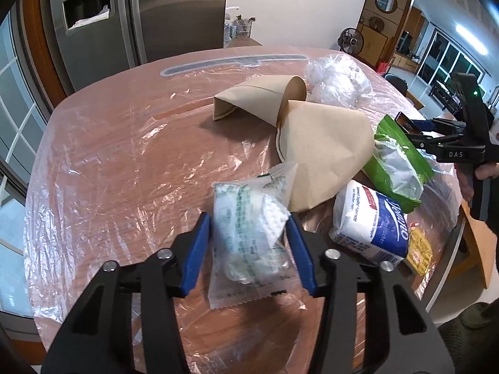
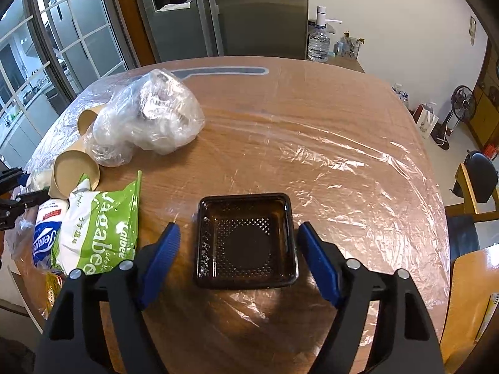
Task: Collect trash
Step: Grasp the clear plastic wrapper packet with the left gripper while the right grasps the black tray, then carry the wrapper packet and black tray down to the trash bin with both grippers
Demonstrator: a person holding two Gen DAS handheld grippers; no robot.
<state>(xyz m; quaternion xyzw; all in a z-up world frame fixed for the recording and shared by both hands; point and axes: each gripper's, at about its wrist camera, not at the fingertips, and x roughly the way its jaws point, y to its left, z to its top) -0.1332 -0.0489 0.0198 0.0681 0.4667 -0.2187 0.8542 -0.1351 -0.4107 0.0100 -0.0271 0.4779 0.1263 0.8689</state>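
My left gripper (image 1: 247, 219) has its blue pads pressed on both sides of a clear plastic packet (image 1: 246, 243) with white stuff inside, which lies on the film-covered table (image 1: 124, 155). My right gripper (image 2: 239, 227) is open around a dark square plastic tray (image 2: 246, 240), and both pads stand a little apart from its rims. More trash lies between the two: two flattened brown paper cups (image 1: 262, 96) (image 1: 324, 155), a green snack bag (image 2: 103, 227), a blue and white tissue pack (image 1: 371, 224) and a crumpled clear bag (image 2: 149, 118).
A yellow wrapper (image 1: 419, 249) lies at the table's edge by the tissue pack. A steel fridge (image 2: 249, 9) stands behind the table, and a water bottle (image 2: 318, 42) beside it. Wooden chairs (image 2: 471, 187) are on the right. The table's far right half (image 2: 343, 131) holds only film.
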